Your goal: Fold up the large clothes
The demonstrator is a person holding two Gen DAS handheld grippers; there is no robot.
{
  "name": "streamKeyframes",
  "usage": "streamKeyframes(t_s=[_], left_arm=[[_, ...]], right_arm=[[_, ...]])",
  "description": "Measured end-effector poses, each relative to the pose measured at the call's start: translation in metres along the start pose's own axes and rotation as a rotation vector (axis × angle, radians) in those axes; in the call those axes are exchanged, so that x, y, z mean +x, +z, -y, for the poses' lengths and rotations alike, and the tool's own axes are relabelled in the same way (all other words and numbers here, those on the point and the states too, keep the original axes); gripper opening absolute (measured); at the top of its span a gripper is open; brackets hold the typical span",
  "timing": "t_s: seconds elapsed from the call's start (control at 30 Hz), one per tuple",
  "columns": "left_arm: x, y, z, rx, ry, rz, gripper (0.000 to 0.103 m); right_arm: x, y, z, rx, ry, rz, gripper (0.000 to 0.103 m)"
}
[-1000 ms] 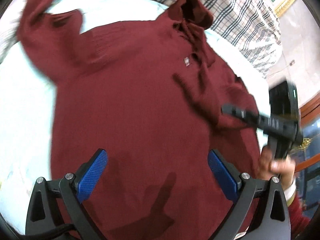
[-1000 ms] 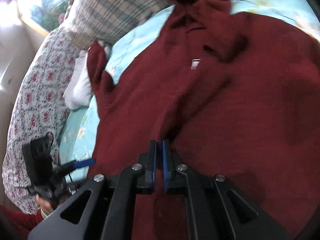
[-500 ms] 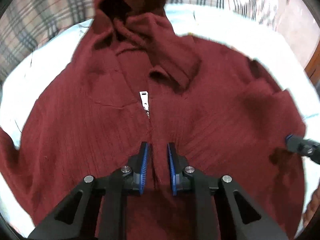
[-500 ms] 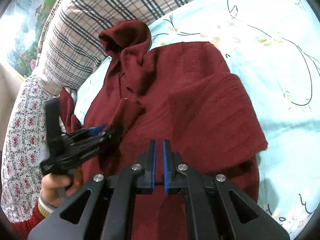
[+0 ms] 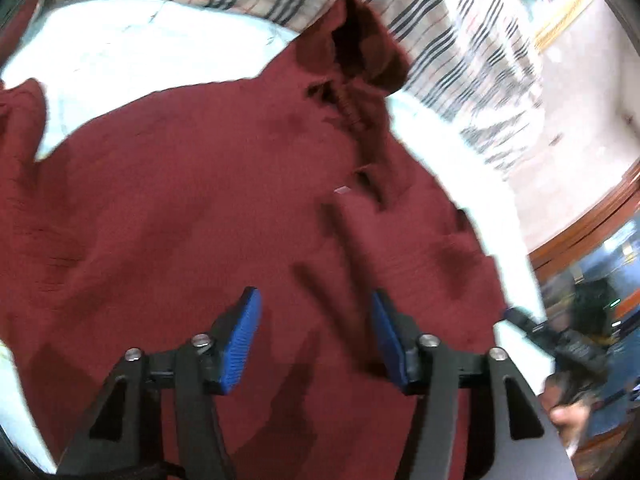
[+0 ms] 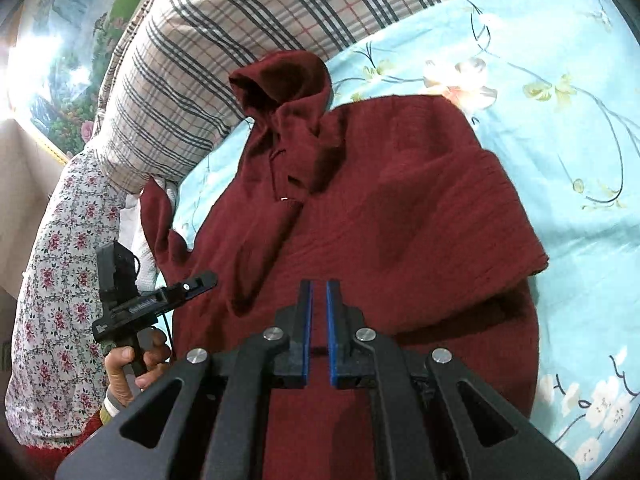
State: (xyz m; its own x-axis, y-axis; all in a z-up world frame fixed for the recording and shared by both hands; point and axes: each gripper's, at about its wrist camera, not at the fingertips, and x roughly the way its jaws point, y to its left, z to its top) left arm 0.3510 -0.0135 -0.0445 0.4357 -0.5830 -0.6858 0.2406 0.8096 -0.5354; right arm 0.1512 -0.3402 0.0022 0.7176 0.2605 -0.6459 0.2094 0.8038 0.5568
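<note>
while hoodie lies flat, sleeve folded

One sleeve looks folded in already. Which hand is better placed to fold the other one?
Left. The left gripper, jaws just opened and empty, is beside the unfolded sleeve; the right gripper is shut over the hoodie middle.

Plaid pillow blocks behind hoodie; sheet rt side free.
</note>
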Motion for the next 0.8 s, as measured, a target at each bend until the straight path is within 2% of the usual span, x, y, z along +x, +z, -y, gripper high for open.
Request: streamKeyframes(t_s=[0.07, 0.13, 0.2, 0.23, 0.27, 0.3, 0.33, 0.37, 0.5, 0.6, 0.67, 0.8], left_arm=[[0.001, 0.007, 0.023, 0.037, 0.021, 0.015, 0.076], [0.016, 0.013, 0.051, 0.127, 0.123, -0.023, 0.077], [0.043, 0.018, 0.074, 0.202, 0.236, -0.101, 0.076], [0.052, 0.018, 0.080, 0.219, 0.264, -0.119, 0.075], [0.061, 0.018, 0.083, 0.234, 0.290, -0.134, 0.066], [0.070, 0.019, 0.084, 0.244, 0.305, -0.145, 0.035], [0.076, 0.019, 0.084, 0.250, 0.309, -0.158, 0.014], [0.075, 0.018, 0.084, 0.250, 0.298, -0.156, 0.007], [0.026, 0.003, 0.086, 0.271, 0.272, 0.006, 0.006], [-0.024, -0.013, 0.061, 0.197, 0.242, 0.118, 0.005], [-0.042, -0.024, 0.031, 0.125, 0.207, 0.144, 0.005], [-0.044, -0.039, -0.016, 0.000, 0.115, 0.088, 0.009]], right_arm=[[-0.005, 0.000, 0.000, -0.001, -0.001, 0.010, 0.007], [-0.006, 0.000, 0.001, 0.000, -0.002, 0.014, 0.007], [-0.006, 0.001, 0.003, 0.010, -0.006, 0.014, 0.007], [-0.005, 0.001, 0.005, 0.019, -0.008, 0.012, 0.007], [-0.006, 0.001, 0.007, 0.025, -0.007, 0.012, 0.007], [-0.007, 0.001, 0.009, 0.034, -0.007, 0.014, 0.007], [-0.008, 0.002, 0.010, 0.035, -0.008, 0.016, 0.007], [-0.010, 0.003, 0.011, 0.035, -0.010, 0.020, 0.007], [-0.020, 0.006, 0.016, 0.033, -0.024, 0.045, 0.007], [-0.023, 0.008, 0.022, 0.038, -0.034, 0.055, 0.007], [-0.022, 0.008, 0.024, 0.042, -0.041, 0.054, 0.007], [-0.015, 0.010, 0.025, 0.050, -0.046, 0.045, 0.007]])
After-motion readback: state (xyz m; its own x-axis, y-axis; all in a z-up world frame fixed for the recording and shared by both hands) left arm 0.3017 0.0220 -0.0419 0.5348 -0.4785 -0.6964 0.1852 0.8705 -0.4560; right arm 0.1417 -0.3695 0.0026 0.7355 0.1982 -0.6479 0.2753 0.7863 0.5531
